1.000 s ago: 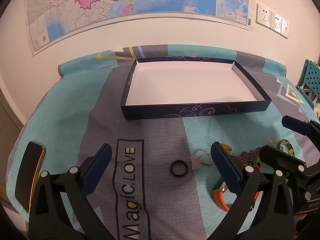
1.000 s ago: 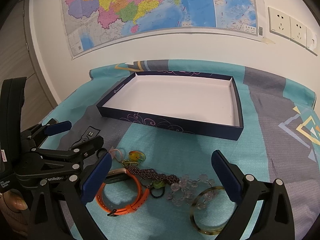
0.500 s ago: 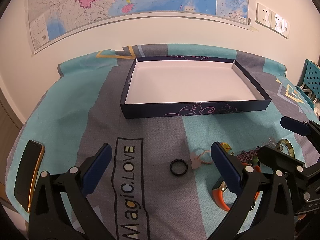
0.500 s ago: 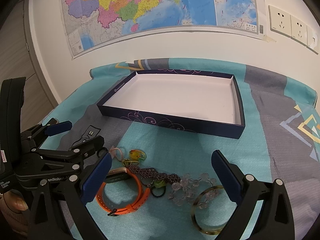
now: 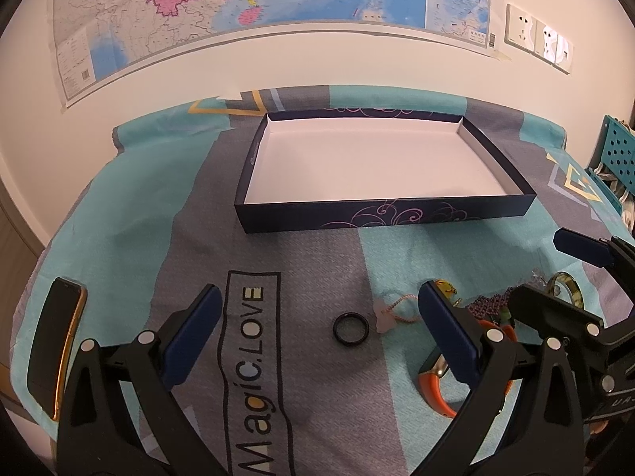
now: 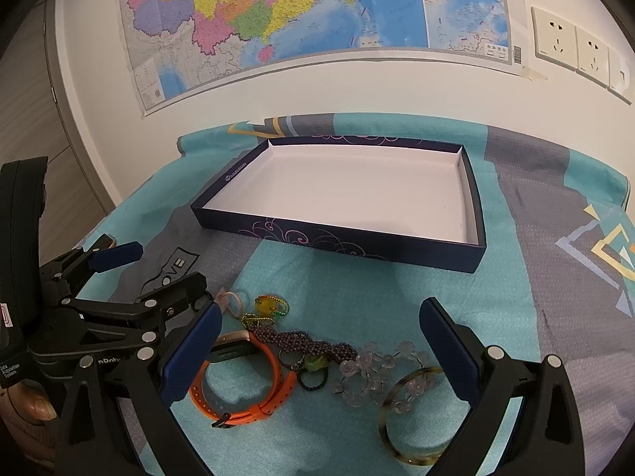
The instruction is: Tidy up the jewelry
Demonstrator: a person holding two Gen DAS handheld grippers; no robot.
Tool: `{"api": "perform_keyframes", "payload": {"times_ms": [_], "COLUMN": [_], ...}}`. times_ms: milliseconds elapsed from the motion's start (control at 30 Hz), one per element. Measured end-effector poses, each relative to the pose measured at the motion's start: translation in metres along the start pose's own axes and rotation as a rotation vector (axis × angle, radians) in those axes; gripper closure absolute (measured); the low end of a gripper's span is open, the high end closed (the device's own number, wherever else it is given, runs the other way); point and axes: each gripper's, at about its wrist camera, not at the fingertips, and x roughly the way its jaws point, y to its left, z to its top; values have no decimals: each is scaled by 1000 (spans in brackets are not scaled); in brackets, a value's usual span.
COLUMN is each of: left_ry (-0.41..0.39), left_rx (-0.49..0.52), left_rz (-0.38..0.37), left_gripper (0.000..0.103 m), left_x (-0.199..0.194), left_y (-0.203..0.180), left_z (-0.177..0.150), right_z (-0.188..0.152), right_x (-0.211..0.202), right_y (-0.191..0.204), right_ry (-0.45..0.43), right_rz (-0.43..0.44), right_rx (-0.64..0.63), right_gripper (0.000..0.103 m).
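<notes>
A shallow navy box (image 5: 381, 216) (image 6: 341, 238) with a white floor lies empty on the patterned cloth. In the left wrist view a black ring (image 5: 351, 328) and a pink charm on a cord (image 5: 387, 315) lie between the fingers of my open left gripper (image 5: 317, 333). My right gripper (image 6: 317, 341) is open above a cluster: an orange-strapped watch (image 6: 254, 380), a dark beaded bracelet (image 6: 309, 347), clear beads (image 6: 377, 369), an amber bangle (image 6: 412, 416), a yellow-green charm (image 6: 270, 304). Each gripper shows at the edge of the other's view.
A phone with a gold edge (image 5: 55, 337) lies at the cloth's left edge. A wall map (image 6: 309, 12) and sockets (image 6: 571, 45) are behind the table. A teal perforated rack (image 5: 617, 150) stands at far right.
Both views have drifted back very slightly, so the box looks a little farther. No jewelry moved and both grippers stayed open.
</notes>
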Motion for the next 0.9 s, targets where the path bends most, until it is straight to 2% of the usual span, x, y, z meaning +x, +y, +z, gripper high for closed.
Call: {"api": "perform_keyframes", "payload": {"times_ms": [900], "left_ry": [14], "left_rx": [19], "left_rz": [-18], "left_gripper": [6], "left_x": [0], "left_y": [-6], "left_z": [-5], "right_z": [-1], "right_x": [1], "right_y": [-2], "right_ry": [3], "right_rz": [9], "right_rx": [9], "right_gripper": [6]}}
